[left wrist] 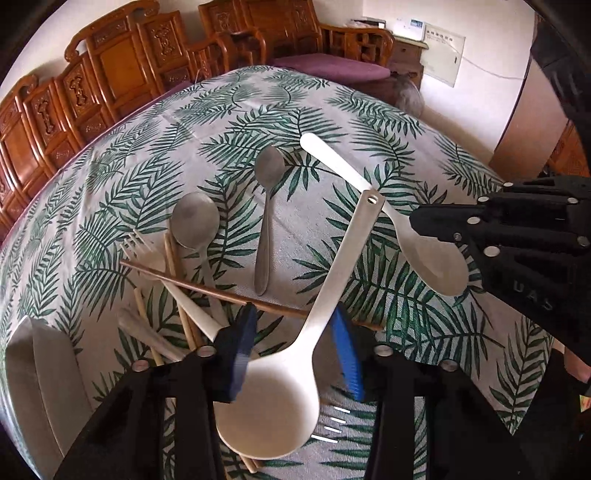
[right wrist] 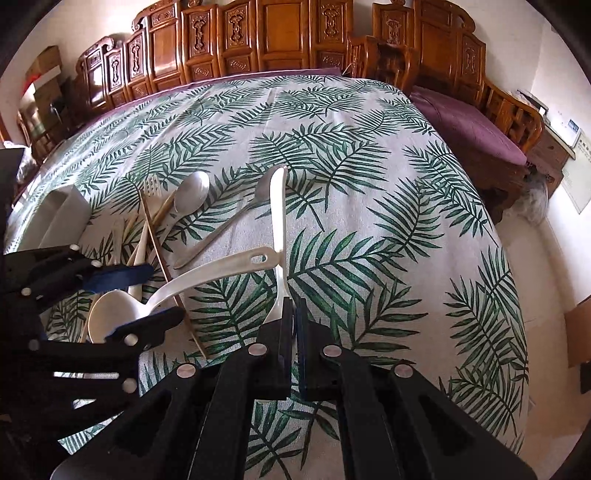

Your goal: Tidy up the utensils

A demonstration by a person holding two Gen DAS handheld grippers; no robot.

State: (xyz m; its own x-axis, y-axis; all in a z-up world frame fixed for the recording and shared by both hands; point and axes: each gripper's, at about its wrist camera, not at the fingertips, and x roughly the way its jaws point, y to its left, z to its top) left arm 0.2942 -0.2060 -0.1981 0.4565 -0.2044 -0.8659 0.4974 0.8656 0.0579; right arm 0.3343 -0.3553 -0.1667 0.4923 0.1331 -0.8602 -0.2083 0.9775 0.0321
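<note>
My left gripper (left wrist: 295,347) is open, its blue pads either side of a large white ladle (left wrist: 273,398) that lies on the leaf-print tablecloth; the ladle also shows in the right wrist view (right wrist: 118,314). My right gripper (right wrist: 293,310) is shut on the bowl end of a white rice spoon (right wrist: 277,221), whose handle points away; the spoon shows in the left wrist view (left wrist: 432,266), with the right gripper (left wrist: 436,225) on it. The ladle's handle tip rests on the spoon's handle.
Two metal spoons (left wrist: 266,206) (left wrist: 194,221), a white plastic fork (left wrist: 147,254), chopsticks (left wrist: 221,291) and another white spoon (left wrist: 147,332) lie left of the ladle. A grey tray (left wrist: 40,369) sits at the left edge. Carved wooden chairs (right wrist: 280,33) line the table's far side.
</note>
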